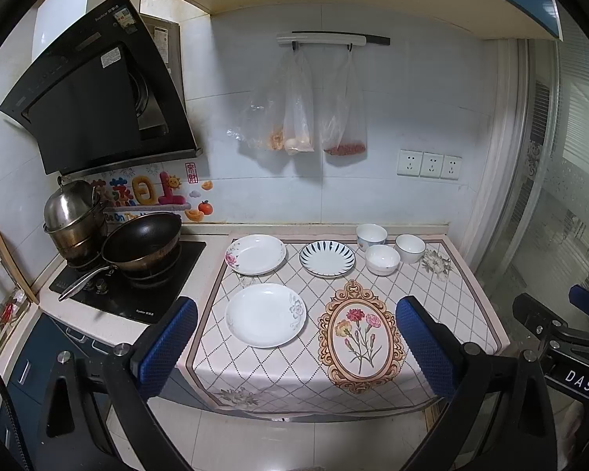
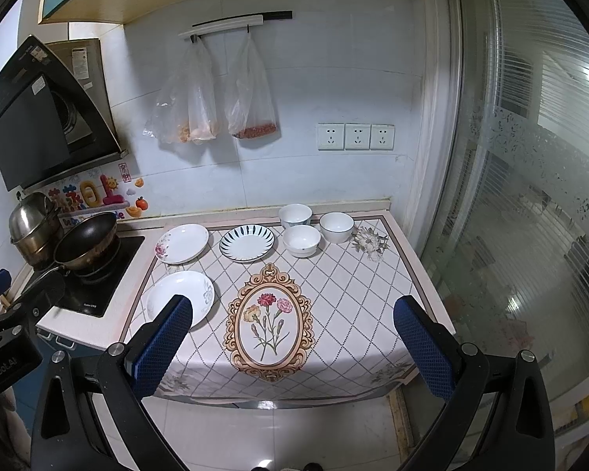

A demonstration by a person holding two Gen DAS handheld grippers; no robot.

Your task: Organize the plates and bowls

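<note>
Three plates lie on the patterned cloth: a white plate with a grey flower (image 1: 266,315) (image 2: 180,299) at the front left, a plate with pink flowers (image 1: 255,254) (image 2: 182,243) behind it, and a blue-striped plate (image 1: 327,258) (image 2: 247,242) at the back middle. Three white bowls (image 1: 382,259) (image 2: 301,240) cluster at the back right. My left gripper (image 1: 296,347) is open and empty, held before the counter's front edge. My right gripper (image 2: 294,347) is open and empty, likewise held back from the counter.
A stove (image 1: 137,278) with a black wok (image 1: 141,241) and stacked steel pots (image 1: 72,216) stands left of the cloth. A range hood (image 1: 98,90) hangs above it. Plastic bags (image 1: 298,117) hang on the back wall. A glass door (image 2: 530,196) is on the right.
</note>
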